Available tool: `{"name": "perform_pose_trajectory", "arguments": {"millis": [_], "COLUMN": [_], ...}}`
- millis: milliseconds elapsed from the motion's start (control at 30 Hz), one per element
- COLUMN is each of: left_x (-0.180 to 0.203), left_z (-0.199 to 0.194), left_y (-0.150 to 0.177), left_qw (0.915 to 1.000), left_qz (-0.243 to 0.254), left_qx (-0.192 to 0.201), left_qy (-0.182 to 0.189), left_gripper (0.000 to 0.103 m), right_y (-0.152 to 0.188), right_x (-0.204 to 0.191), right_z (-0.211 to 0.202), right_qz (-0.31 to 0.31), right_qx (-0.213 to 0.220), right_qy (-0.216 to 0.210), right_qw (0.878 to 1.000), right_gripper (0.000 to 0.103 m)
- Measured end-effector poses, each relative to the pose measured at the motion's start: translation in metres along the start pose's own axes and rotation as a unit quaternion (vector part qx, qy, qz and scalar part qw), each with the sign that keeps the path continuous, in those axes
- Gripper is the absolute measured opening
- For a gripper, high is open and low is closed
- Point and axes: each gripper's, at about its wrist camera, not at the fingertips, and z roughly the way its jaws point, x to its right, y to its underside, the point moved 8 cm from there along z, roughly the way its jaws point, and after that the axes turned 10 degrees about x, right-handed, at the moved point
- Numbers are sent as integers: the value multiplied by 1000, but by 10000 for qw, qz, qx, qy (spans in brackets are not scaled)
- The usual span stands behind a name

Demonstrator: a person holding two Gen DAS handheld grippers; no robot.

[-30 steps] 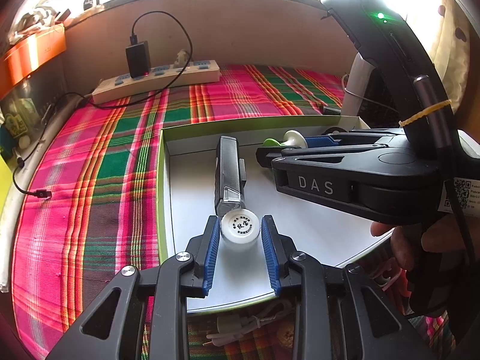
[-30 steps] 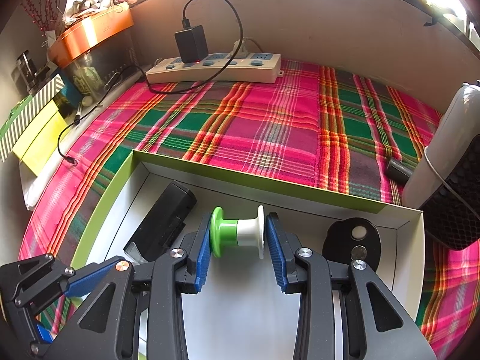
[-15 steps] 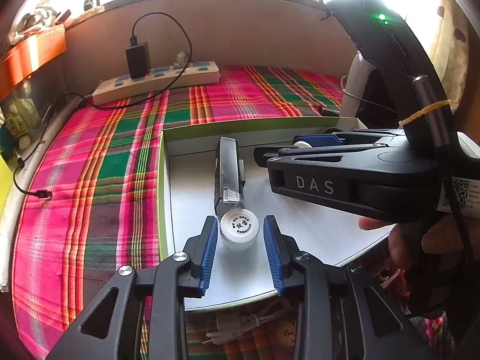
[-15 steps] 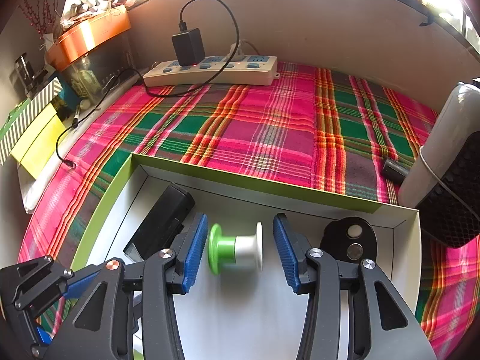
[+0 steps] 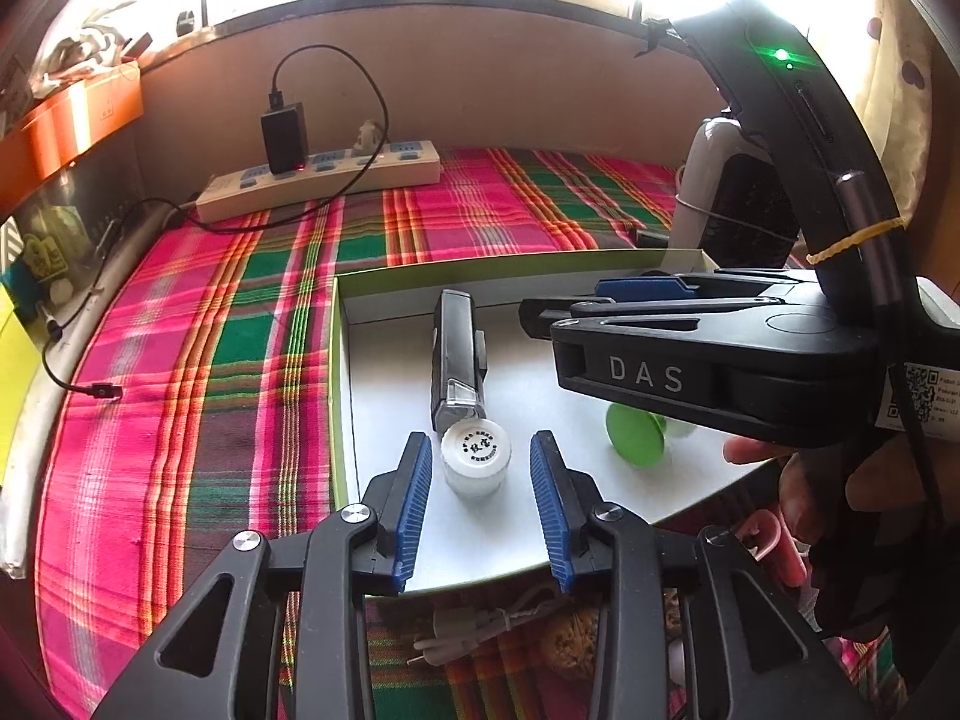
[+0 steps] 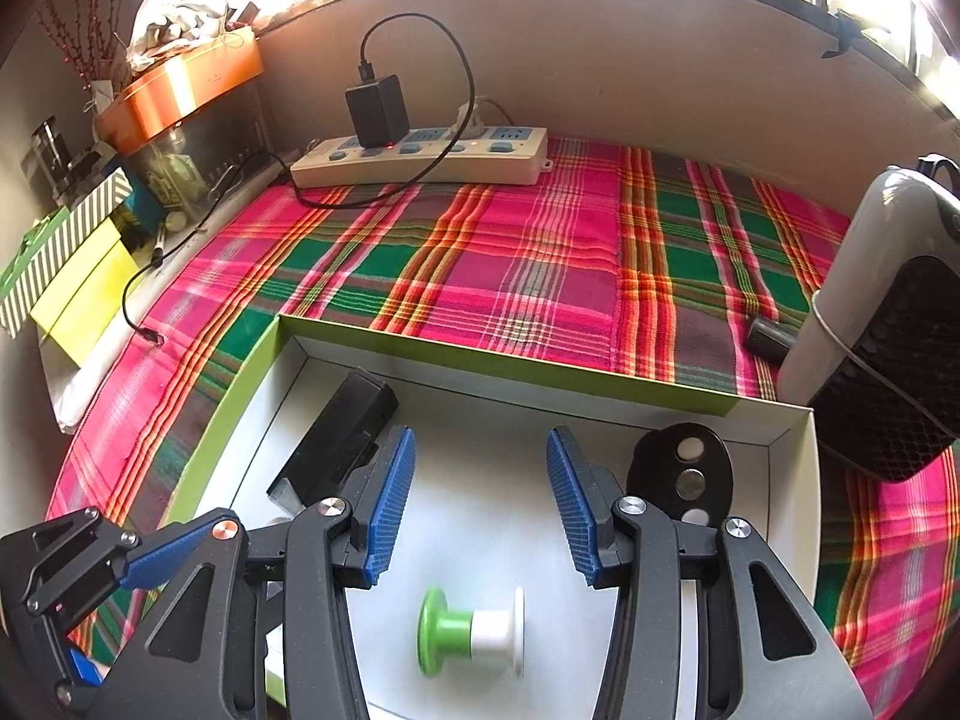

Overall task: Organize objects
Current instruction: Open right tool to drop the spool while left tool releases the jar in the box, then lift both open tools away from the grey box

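Blue pads of your left gripper (image 5: 481, 492) are spreading at the lower centre of the left wrist view, with the small white jar (image 5: 476, 459) standing upright between them, lid up, touched by neither pad. Just beyond it, the black clip-on device (image 5: 457, 357) lies with its long axis running away up the frame, its near end touching the jar. Both sit on the white floor of the green-edged box (image 5: 338, 372). Your right gripper (image 6: 480, 501) stands with fingers apart and nothing between them; the green-and-white spool (image 6: 471, 630) lies below the pads at the frame's bottom centre, its axis running left to right, green flange to the left. Farther up, a plaid cloth (image 6: 528, 264) reaches the power strip (image 6: 420, 159).
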Motion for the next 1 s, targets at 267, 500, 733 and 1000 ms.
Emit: {"name": "perform_pose_trajectory", "arguments": {"millis": [267, 500, 733, 1000], "left_x": [2, -1, -9, -25], "left_z": [-13, -27, -45, -61], "left_y": [2, 5, 12, 20], "left_qw": [10000, 9998, 9994, 9984], "left_qz": [14, -79, -204, -430], "left_qx": [75, 181, 278, 358], "left_qy": [-37, -63, -87, -97], "left_gripper": [32, 32, 32, 32], "right_y": [1, 6, 12, 29], "right_x": [-1, -2, 2, 9], "right_z": [-16, -39, -68, -97], "right_qz": [66, 103, 184, 175], "right_qx": [123, 295, 536, 735], "right_qy": [1, 40, 84, 252], "right_qw": [9999, 9995, 9984, 9968], "right_gripper": [47, 47, 47, 47]}}
